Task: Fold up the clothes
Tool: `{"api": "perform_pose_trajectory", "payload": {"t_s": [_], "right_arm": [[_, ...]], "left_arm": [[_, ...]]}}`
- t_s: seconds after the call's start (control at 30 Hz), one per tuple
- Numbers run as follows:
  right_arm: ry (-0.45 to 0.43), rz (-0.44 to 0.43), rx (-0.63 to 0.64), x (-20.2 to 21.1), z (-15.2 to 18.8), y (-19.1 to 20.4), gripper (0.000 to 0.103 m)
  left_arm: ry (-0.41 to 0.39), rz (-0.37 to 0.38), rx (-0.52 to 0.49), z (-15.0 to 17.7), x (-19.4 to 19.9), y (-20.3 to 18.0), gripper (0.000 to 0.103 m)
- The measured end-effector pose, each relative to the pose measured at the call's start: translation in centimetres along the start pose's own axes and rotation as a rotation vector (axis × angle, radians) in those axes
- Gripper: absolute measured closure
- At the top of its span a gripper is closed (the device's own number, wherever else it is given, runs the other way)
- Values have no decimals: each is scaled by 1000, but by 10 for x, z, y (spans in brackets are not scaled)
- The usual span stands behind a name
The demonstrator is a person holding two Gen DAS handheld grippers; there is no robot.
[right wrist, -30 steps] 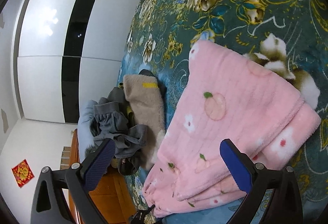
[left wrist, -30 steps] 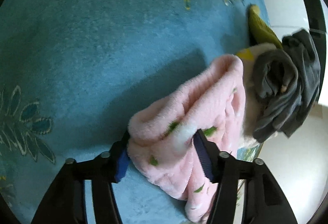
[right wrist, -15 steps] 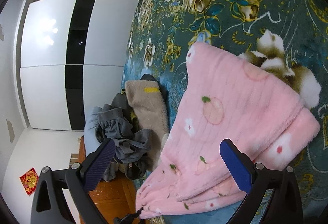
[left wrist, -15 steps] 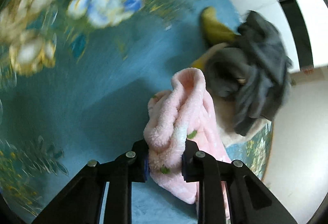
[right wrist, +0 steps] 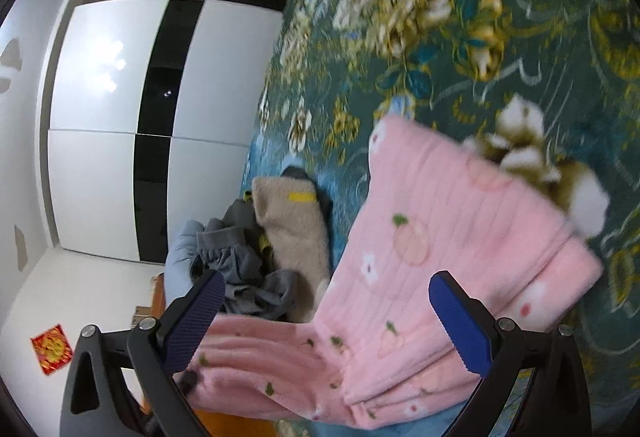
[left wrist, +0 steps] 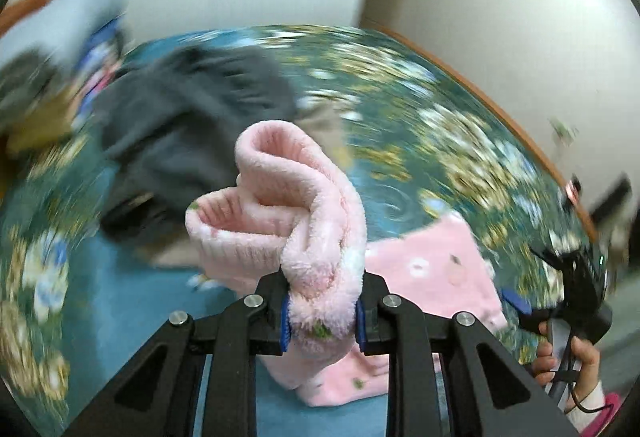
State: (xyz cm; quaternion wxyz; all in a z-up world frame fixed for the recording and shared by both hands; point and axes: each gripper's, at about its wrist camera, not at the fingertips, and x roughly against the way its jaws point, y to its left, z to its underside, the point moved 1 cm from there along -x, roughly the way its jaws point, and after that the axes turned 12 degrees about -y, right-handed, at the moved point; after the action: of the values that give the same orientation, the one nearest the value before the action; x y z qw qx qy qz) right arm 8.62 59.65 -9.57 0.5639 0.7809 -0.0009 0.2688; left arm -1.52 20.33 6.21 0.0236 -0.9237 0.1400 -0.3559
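left hand-held gripper (left wrist: 322, 313) is now clamping the pink fleece (left wrist: 304, 205) hem, lifting it off the bed (right wrist: 500, 37) for a fold, right hand-held gripper (right wrist: 324, 321) hovering wide open.

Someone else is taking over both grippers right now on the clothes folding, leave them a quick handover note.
Left gripper: shut on a bunched end of the pink fleece garment, lifted off the floral bedspread.
Right gripper: open, empty, above the flat part of the same garment.
Waiting: beige fleece piece and grey clothes pile at the bed edge, unfolded.
Done: pink garment partly folded.
Left: lay the held end over, smooth it, then fold the beige and grey items.
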Motion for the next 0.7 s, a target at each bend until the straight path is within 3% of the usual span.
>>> {"api": "perform_pose_trajectory", "payload": {"t_s": [0.23, 0.4, 0.57, 0.7], "right_arm": [[-84, 94, 142, 21, -13, 11, 0], [-129, 165, 198, 32, -21, 12, 0], [-249, 234, 149, 53, -31, 0, 0], [-266, 257, 77, 61, -39, -15, 0]], "left_arm": [[79, 124, -125, -3, -42, -100, 78], [143, 166, -121, 3, -71, -143, 78], [211, 222, -153, 13, -101, -187, 77], [293, 243, -161, 31, -123, -202, 76]]}}
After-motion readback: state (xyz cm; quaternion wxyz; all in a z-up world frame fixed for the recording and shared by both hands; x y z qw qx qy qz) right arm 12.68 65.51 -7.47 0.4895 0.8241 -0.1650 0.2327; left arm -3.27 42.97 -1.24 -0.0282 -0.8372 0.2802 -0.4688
